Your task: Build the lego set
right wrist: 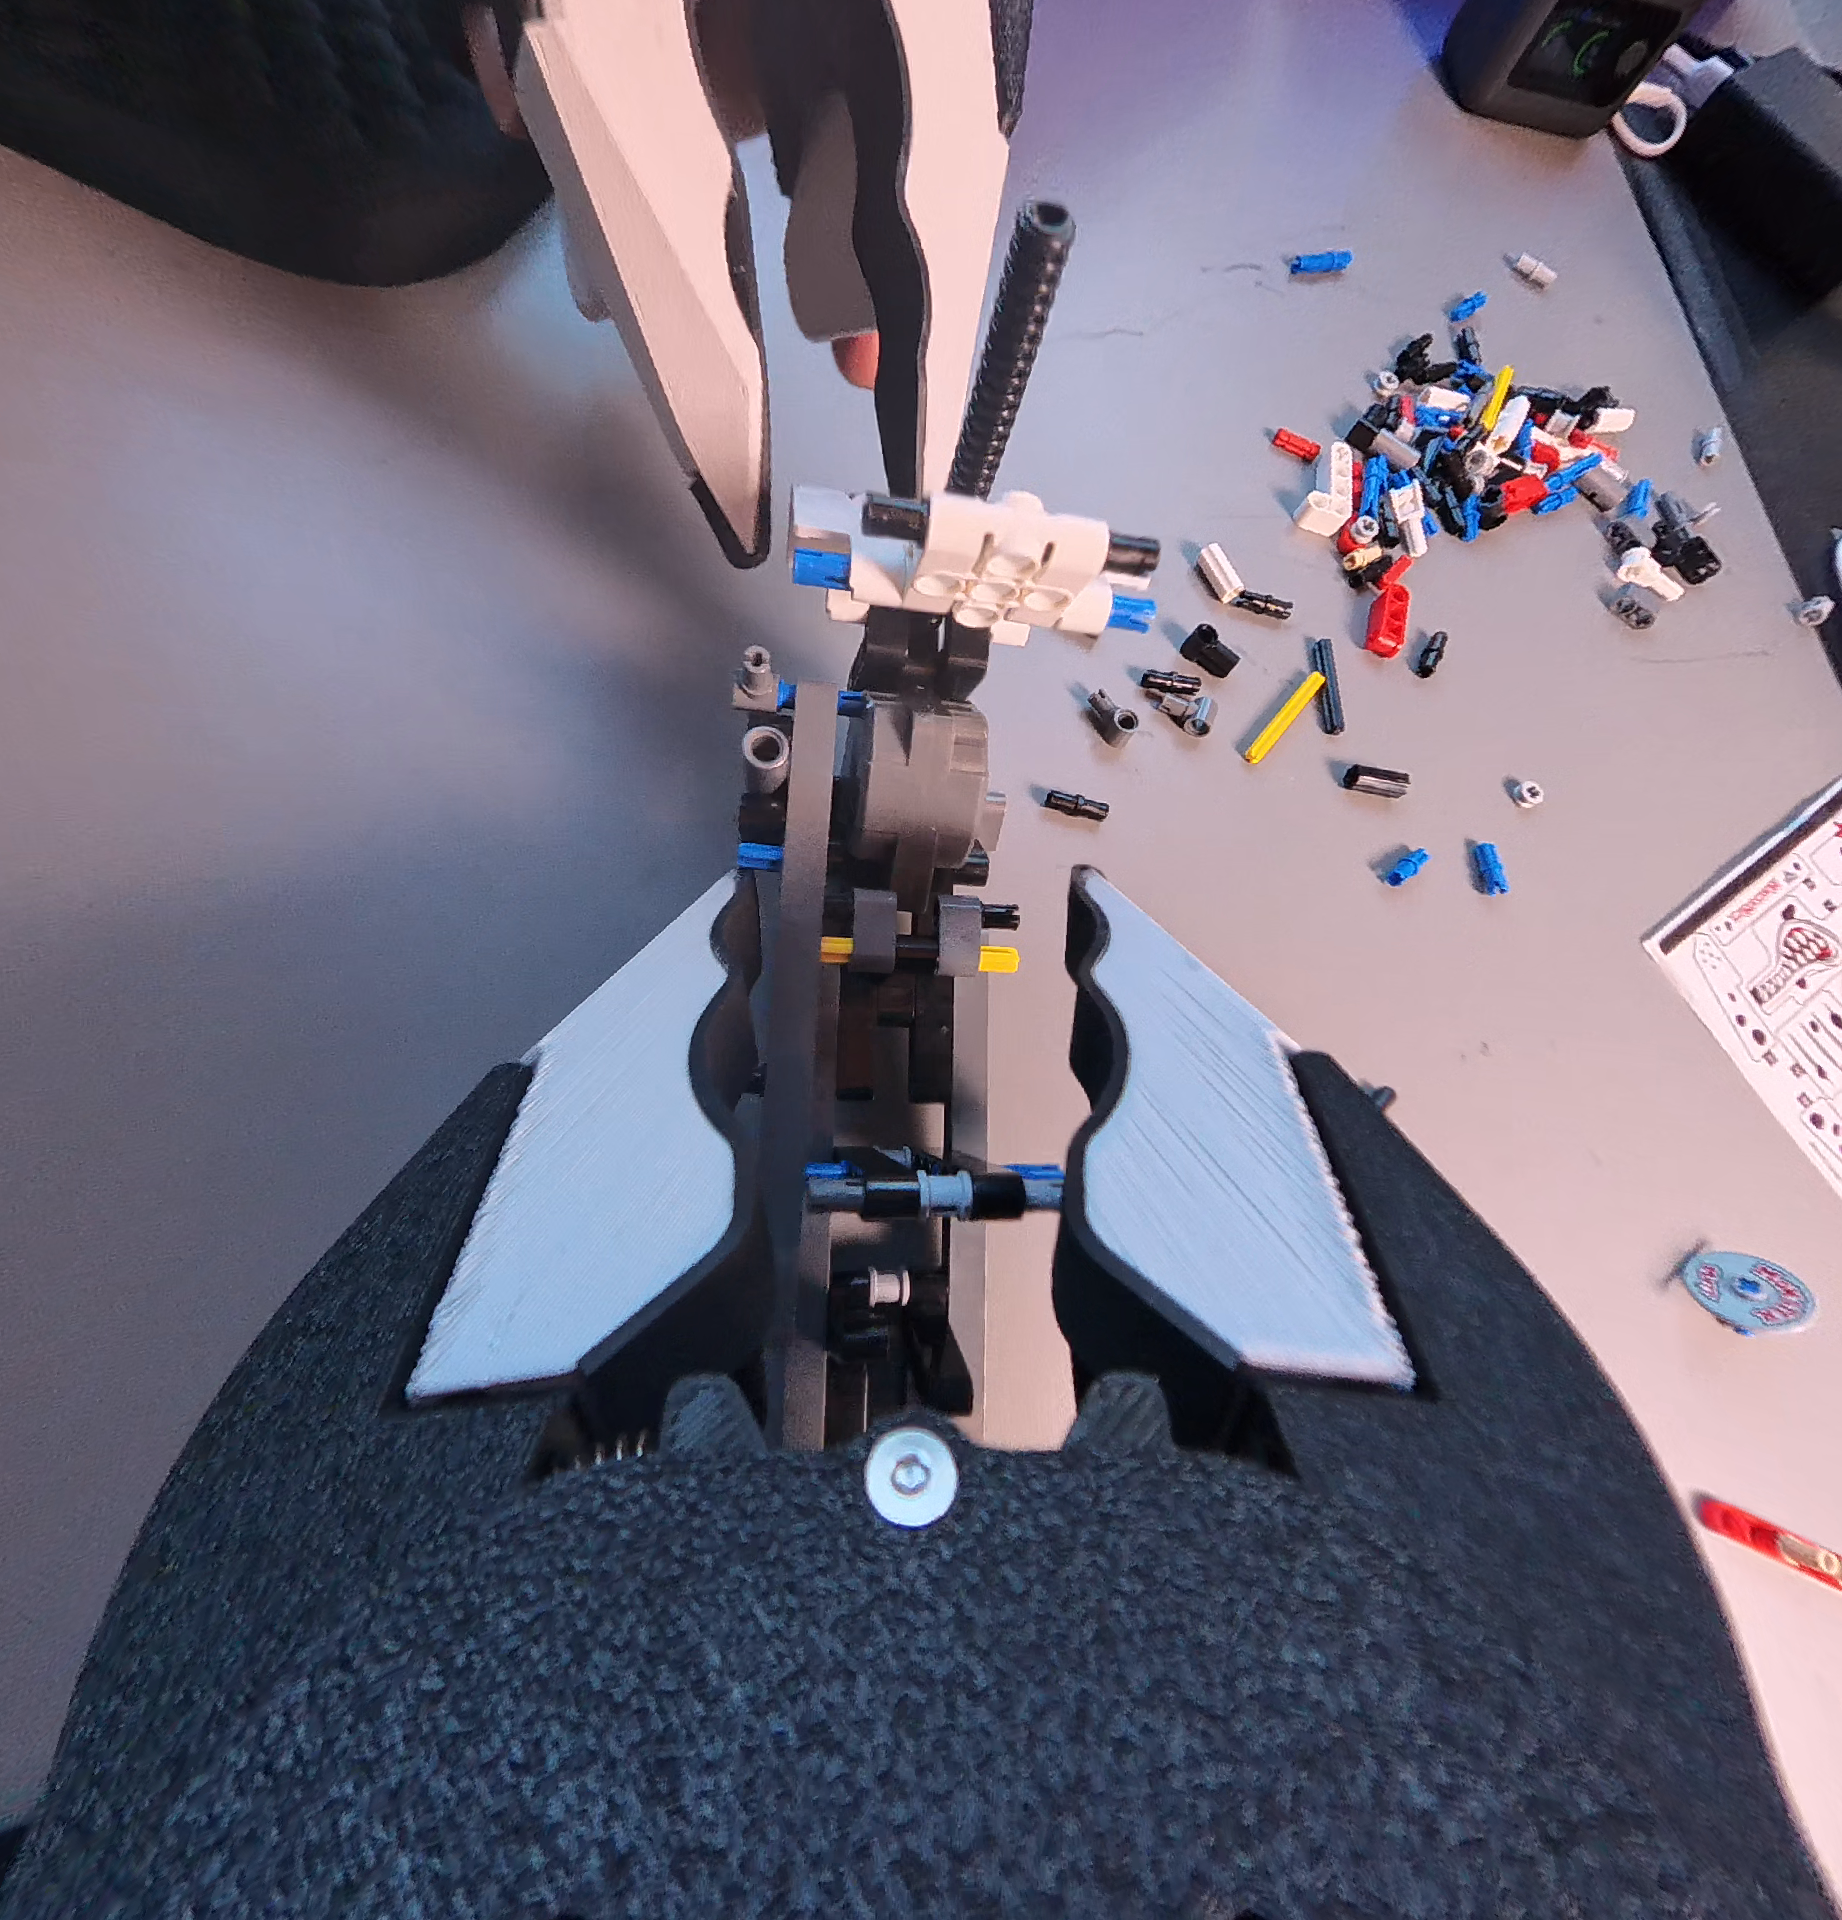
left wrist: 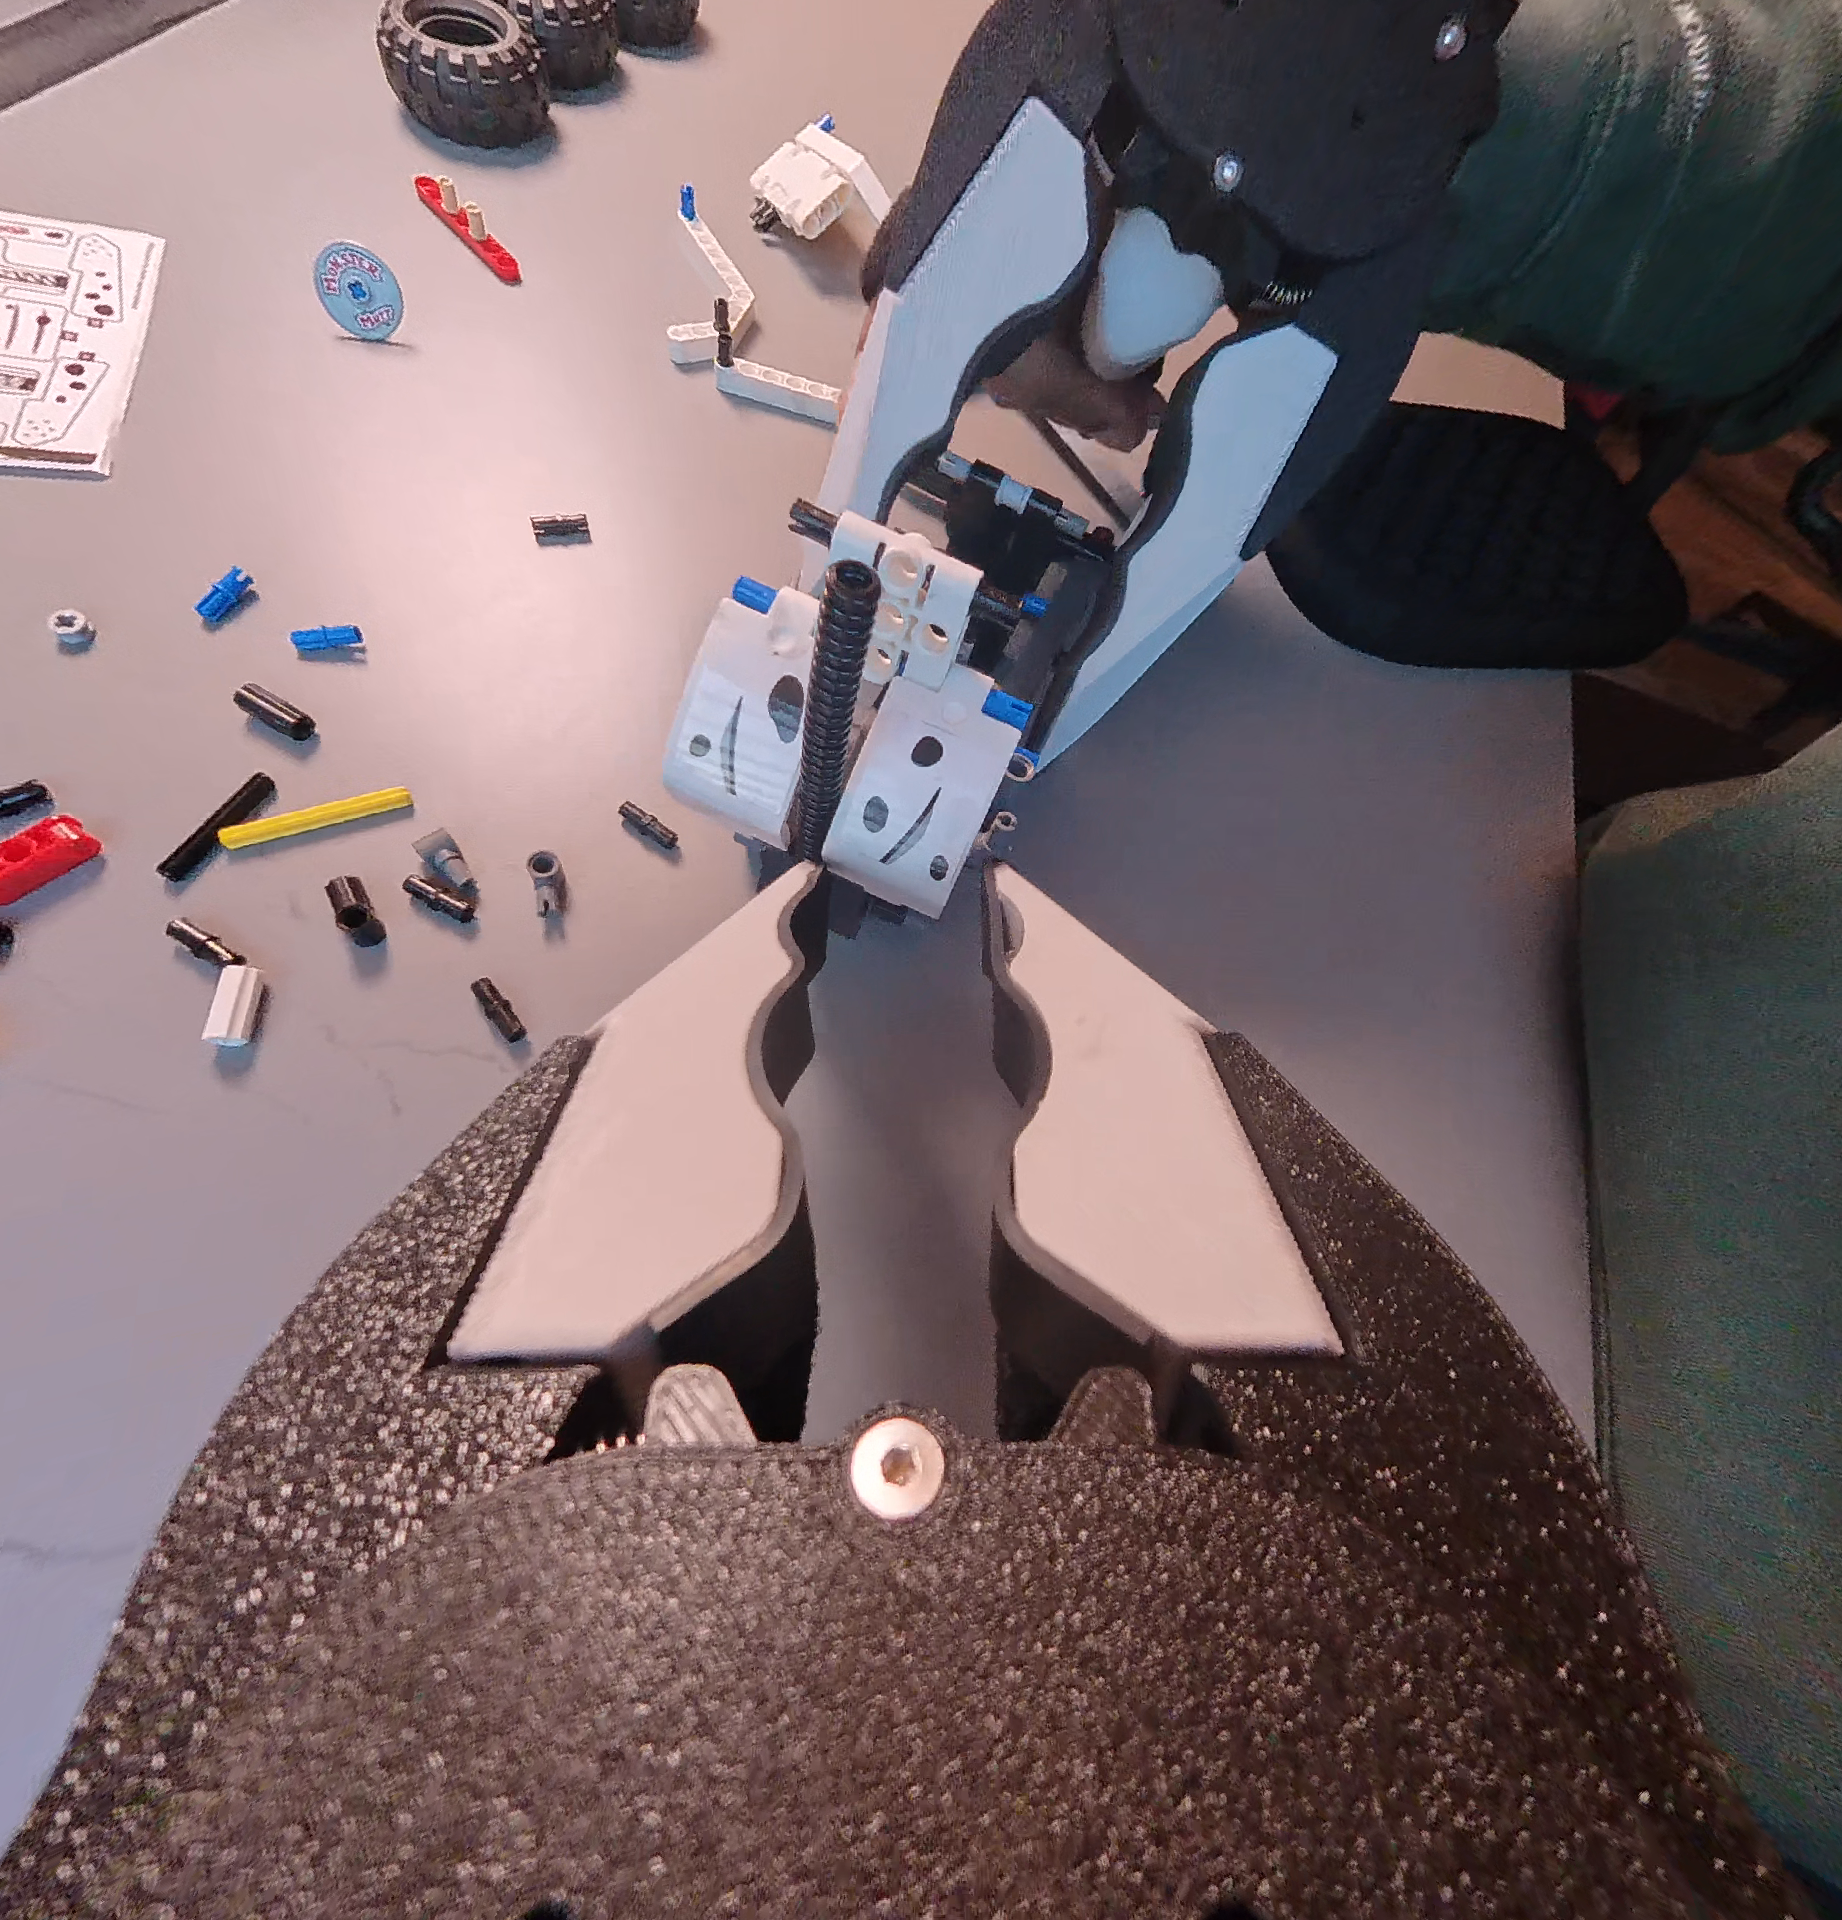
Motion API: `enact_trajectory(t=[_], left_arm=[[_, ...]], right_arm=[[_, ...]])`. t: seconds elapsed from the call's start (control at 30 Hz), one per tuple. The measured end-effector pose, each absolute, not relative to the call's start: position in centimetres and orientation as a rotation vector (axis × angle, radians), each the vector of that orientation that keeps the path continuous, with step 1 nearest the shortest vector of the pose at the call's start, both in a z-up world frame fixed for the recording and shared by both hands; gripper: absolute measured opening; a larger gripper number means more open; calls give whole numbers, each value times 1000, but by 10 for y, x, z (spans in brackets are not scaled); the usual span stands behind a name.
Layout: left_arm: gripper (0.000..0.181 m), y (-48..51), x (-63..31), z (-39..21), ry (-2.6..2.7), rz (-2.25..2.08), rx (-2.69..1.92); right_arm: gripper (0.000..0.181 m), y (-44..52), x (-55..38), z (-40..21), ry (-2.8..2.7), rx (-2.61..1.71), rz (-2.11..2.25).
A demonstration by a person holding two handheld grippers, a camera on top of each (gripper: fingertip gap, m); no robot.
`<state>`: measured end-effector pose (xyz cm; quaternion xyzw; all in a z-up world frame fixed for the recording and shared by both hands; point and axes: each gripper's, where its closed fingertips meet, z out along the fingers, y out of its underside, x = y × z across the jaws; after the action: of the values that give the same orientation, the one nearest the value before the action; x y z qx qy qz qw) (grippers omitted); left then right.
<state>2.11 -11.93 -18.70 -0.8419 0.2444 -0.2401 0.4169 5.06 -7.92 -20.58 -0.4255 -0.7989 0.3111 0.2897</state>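
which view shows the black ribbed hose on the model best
The left wrist view: the black ribbed hose runs unobstructed between two white panels. The right wrist view shows the hose blurred, its base hidden behind white beams.

1. Left gripper (left wrist: 901, 883): fingers point forward and slightly down, jaws parted, tips at the near end of the model; whether they grip cannot be told.
2. Right gripper (right wrist: 906, 904): opposes the left from the far side, jaws spread, assembly lying between the fingers; contact on the right finger (right wrist: 1187, 1122) is not visible.
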Motion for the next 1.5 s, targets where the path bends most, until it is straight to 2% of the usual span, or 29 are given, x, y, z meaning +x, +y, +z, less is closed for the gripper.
enact_trajectory(t=[0.17, 0.37, 0.57, 0.67, 0.73, 0.8, 0.87, 0.97, 1.03, 1.1, 1.17, 1.23, 1.5], left_arm=[[25, -116, 22, -186, 589, -588, -2117], [29, -117, 21, -180, 596, -560, -2106], [55, -116, 6, -184, 703, -584, -2074], [74, -114, 16, -187, 833, -643, -2013], [86, -111, 20, -192, 899, -672, -2003], [95, -109, 26, -197, 947, -720, -2008], [91, -107, 31, -200, 1000, -722, -1982], [68, -108, 28, -198, 1018, -726, -1968], [65, -107, 16, -197, 982, -659, -1989], [53, -111, 11, -198, 961, -627, -2014], [37, -118, 19, -195, 948, -669, -1987], [30, -120, 25, -195, 950, -690, -1974], [30, -116, 25, -194, 924, -701, -1978]], right_arm=[[47, -89, 65, -189, -2135, -1020, 724], [35, -91, 84, -188, -2031, -809, 327], [32, -93, 85, -202, -1943, -870, 175], [33, -92, 81, -198, -1935, -871, 183], [42, -89, 79, -189, -1971, -921, 257], [60, -83, 79, -185, -2059, -1060, 376], [65, -77, 74, -187, -2125, -1178, 509], [71, -66, 67, -208, -2217, -1330, 609], [63, -72, 66, -215, -2282, -1348, 680], [52, -77, 67, -219, -2328, -1334, 693], [50, -77, 66, -220, -2333, -1307, 686], [49, -77, 65, -220, -2336, -1303, 686], [46, -78, 65, -218, -2306, -1269, 764]])
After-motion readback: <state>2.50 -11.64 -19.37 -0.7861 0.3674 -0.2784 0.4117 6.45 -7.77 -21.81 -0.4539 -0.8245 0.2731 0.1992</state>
